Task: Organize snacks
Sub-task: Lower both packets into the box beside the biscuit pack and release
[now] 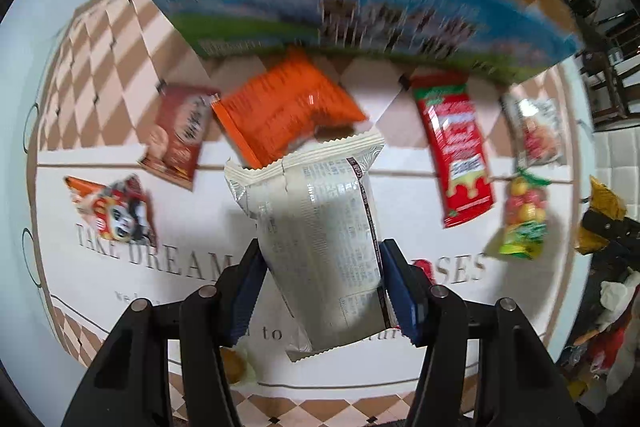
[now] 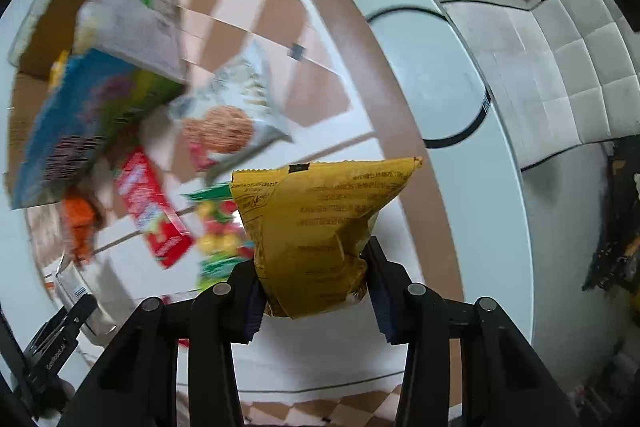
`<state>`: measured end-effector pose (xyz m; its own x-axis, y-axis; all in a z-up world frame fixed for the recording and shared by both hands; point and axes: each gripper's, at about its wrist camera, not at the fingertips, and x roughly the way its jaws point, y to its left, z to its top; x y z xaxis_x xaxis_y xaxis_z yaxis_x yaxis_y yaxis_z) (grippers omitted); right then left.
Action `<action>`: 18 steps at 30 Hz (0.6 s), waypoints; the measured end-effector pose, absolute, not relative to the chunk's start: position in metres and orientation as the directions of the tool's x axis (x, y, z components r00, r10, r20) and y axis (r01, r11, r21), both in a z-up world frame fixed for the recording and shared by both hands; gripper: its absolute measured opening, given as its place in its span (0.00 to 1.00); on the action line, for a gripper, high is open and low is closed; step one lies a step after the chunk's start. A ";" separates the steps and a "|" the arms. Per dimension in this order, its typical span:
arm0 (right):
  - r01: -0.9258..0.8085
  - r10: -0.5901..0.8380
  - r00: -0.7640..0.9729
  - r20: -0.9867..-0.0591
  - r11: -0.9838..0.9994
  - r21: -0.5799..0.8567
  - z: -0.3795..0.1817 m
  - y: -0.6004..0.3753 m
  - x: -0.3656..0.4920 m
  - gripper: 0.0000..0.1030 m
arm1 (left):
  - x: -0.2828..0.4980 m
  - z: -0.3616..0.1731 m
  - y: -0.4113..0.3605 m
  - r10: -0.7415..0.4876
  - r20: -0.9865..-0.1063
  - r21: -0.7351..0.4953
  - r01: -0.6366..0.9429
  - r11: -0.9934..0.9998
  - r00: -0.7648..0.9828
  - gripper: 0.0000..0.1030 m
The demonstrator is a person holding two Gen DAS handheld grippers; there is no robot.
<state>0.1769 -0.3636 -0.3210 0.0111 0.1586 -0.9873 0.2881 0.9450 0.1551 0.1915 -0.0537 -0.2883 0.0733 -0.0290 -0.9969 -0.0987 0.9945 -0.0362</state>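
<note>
Two grips | left gripper [image 1: 320, 287]: grey packet [image 1: 316, 235] | tablecloth [image 1: 420, 163]: "TAKE DREAM"

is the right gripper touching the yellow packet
Touching. The right wrist view shows the right gripper with its jaws pressed against both sides of the yellow snack packet, which crumples inward where they pinch it.
</note>
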 end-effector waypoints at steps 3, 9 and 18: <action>0.258 0.202 0.053 -0.978 0.943 0.209 -0.299 -0.352 0.186 0.45 | 0.198 -0.254 -0.046 -0.058 -0.990 -0.071 -0.102 0.992 0.128 0.53; 0.144 0.323 0.133 -0.937 0.929 0.341 -0.238 -0.301 0.237 0.45 | 0.245 -0.186 -0.037 -0.076 -0.969 -0.090 -0.050 0.995 0.234 0.53; 0.008 0.327 0.160 -0.931 0.943 0.333 -0.196 -0.222 0.333 0.45 | 0.356 -0.180 0.002 0.033 -0.975 0.035 0.008 0.999 0.218 0.54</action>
<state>0.3331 -0.2224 -0.1957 0.1604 0.3271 -0.9313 0.0079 0.9431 0.3326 0.3560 0.0021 -0.1799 0.2182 0.0327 -0.9754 0.0085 0.9993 0.0354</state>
